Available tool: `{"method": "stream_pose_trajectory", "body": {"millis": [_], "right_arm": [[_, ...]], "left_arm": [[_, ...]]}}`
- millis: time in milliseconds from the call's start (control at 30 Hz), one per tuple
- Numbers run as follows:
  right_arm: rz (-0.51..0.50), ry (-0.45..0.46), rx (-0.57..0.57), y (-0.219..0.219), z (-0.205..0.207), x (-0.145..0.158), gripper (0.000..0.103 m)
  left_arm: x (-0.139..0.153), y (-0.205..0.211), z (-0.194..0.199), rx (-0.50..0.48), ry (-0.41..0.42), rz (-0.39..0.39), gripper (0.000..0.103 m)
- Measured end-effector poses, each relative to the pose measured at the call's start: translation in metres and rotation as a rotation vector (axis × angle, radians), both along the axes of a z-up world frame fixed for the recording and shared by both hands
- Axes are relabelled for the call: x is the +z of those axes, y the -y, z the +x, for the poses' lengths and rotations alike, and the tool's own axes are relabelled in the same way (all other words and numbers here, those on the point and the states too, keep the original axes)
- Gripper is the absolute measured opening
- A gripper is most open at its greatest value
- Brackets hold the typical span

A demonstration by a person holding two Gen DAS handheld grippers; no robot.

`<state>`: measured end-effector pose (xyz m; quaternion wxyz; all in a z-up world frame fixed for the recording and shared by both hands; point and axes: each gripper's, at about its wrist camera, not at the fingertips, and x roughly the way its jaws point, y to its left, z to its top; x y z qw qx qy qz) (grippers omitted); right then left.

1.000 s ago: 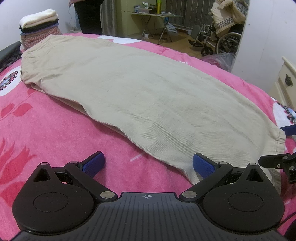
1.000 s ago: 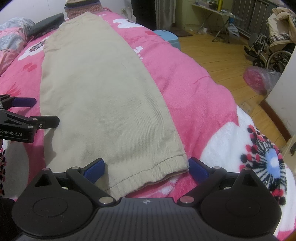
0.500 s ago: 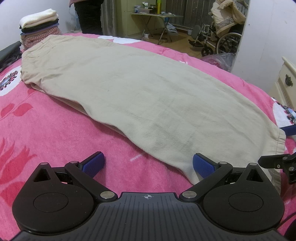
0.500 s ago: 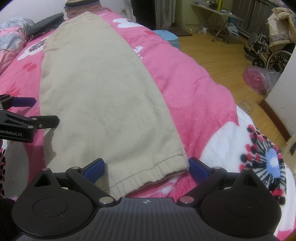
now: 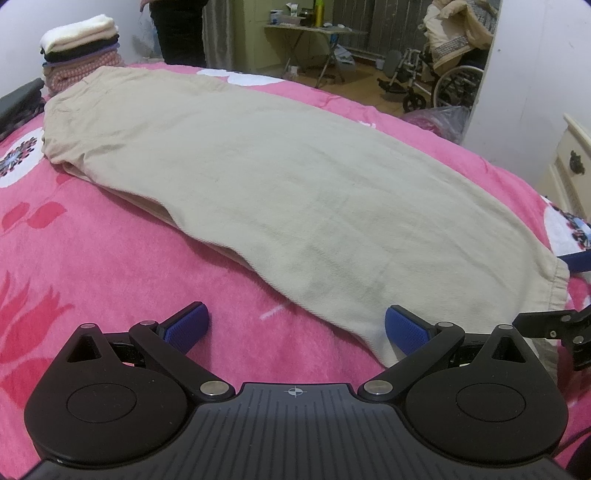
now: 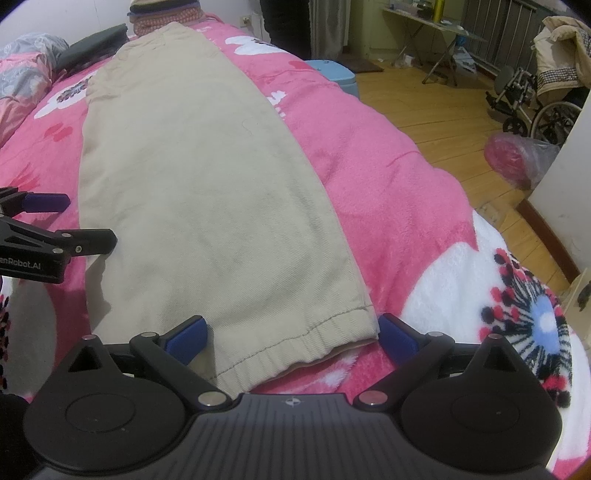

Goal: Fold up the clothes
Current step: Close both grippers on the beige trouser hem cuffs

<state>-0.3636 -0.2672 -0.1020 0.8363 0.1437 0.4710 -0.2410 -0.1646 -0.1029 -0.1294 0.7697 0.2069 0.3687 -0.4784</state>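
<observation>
The near hem of the beige trousers (image 6: 207,192) is hidden behind the body of the right gripper (image 6: 291,334). A standing person (image 5: 181,29) is cut off above the waist by the top edge. The wheelchair (image 5: 443,77) disappears partly behind a white wall, and small items on the folding table (image 5: 314,29) are too small to tell

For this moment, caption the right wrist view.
Open right gripper straddling the hem of beige trousers on a pink blanket.
</observation>
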Motion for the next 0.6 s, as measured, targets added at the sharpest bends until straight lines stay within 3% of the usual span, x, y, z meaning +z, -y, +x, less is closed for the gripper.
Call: {"method": "stream_pose_trajectory", "body": {"millis": [233,367,500,600], "right_arm": [[-0.004,-0.013,0.020,-0.001,0.001,0.003,0.100],[-0.076,0.051,0.053,-0.008,0.002,0.025,0.097],[-0.058,0.131,0.220,-0.029,0.014,0.043,0.095],[-0.025,0.119,0.381,-0.051,0.029,0.038,0.083]], "left_arm": [[0.006,-0.002,0.007,0.021,-0.060,-0.003,0.102],[0.011,-0.008,0.022,0.083,-0.132,-0.039,0.102],[0.013,-0.012,0.038,0.166,-0.203,-0.069,0.101],[0.014,-0.015,0.046,0.209,-0.225,-0.084,0.101]]}}
